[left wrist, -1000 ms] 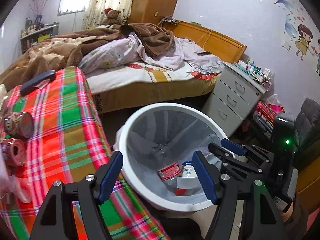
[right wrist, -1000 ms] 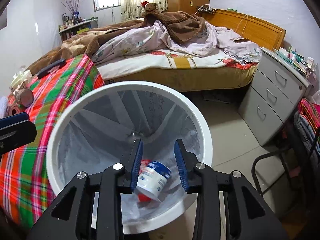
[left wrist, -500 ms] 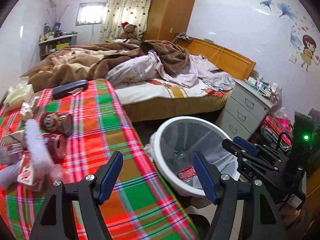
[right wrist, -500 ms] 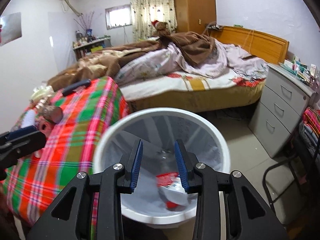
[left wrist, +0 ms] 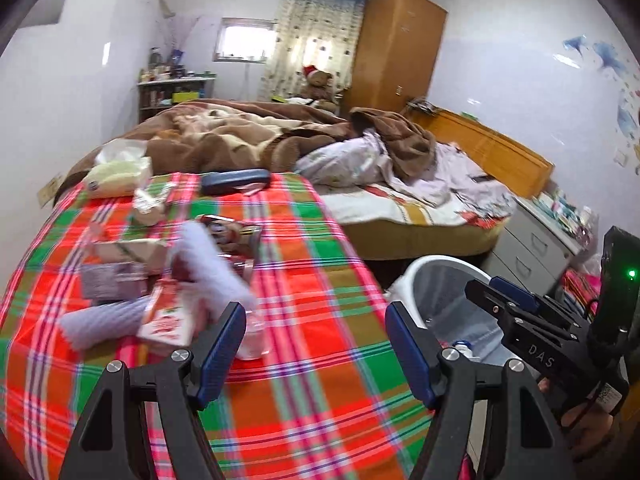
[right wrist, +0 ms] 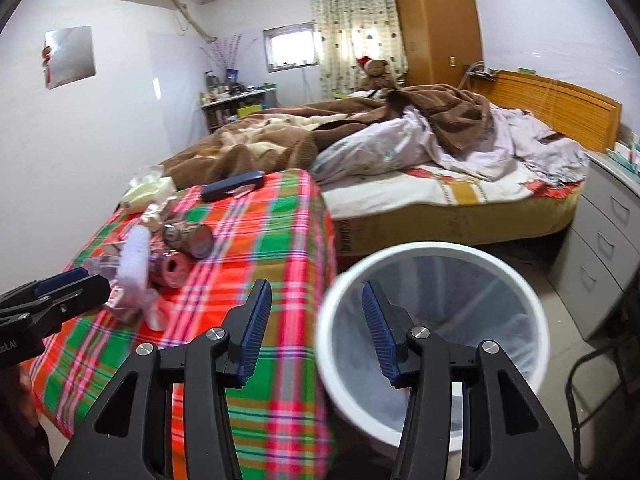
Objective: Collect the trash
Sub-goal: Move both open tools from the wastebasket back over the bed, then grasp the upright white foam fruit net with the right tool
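Observation:
Trash lies in a heap on the left of the plaid-covered table (left wrist: 320, 380): a red-and-white carton (left wrist: 168, 320), a white fuzzy piece (left wrist: 212, 264), a printed can (left wrist: 228, 228) on its side and clear wrappers. My left gripper (left wrist: 316, 332) hovers open over the cloth just right of the carton, with nothing between its fingers. The white bin (right wrist: 432, 246) stands on the floor by the table's right edge. My right gripper (right wrist: 316, 308) hangs above the bin's left rim, its jaws opening and empty. A blue-capped bottle (left wrist: 462, 346) lies inside the bin (left wrist: 436, 262).
A dark case (left wrist: 234, 182) and a tissue pack (left wrist: 116, 176) sit at the table's far end. A pink roll (right wrist: 172, 270) lies beside the can (right wrist: 192, 236). The unmade bed (right wrist: 440, 184) is behind, grey drawers (right wrist: 608, 240) to the right, and a chair frame (right wrist: 600, 380) stands near the bin.
Both views have swung left and upward, away from the bin's inside and toward the table. The right jaws have spread wider. The left jaws have kept their width.

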Available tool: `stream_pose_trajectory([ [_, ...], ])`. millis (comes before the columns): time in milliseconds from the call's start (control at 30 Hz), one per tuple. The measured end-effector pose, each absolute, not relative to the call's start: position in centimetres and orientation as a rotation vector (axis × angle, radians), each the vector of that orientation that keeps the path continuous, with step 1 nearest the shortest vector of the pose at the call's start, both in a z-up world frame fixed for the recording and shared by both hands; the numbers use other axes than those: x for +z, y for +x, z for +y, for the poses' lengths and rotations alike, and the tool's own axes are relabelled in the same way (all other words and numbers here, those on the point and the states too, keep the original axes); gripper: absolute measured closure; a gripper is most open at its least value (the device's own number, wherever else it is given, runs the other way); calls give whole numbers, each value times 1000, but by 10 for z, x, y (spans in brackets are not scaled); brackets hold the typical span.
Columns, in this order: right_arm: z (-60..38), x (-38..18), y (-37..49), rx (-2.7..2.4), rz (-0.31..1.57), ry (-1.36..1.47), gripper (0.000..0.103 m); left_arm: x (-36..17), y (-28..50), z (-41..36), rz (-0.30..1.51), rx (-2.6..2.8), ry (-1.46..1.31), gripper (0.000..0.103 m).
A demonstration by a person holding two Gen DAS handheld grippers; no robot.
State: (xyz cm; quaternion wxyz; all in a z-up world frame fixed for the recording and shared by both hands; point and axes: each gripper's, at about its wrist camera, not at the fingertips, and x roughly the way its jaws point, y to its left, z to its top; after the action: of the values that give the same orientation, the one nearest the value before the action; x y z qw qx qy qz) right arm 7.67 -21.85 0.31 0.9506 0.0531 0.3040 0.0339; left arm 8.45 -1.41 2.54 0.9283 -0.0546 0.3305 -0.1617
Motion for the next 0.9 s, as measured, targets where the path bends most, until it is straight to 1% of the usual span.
stream_pose_trajectory([
  [333,-176,1,90,159,636,81,54,17,87,52,676,-197,-149,31],
  [900,-99,-2,124,333,677,19,54,-10,114,110,723,-135,-171,31],
])
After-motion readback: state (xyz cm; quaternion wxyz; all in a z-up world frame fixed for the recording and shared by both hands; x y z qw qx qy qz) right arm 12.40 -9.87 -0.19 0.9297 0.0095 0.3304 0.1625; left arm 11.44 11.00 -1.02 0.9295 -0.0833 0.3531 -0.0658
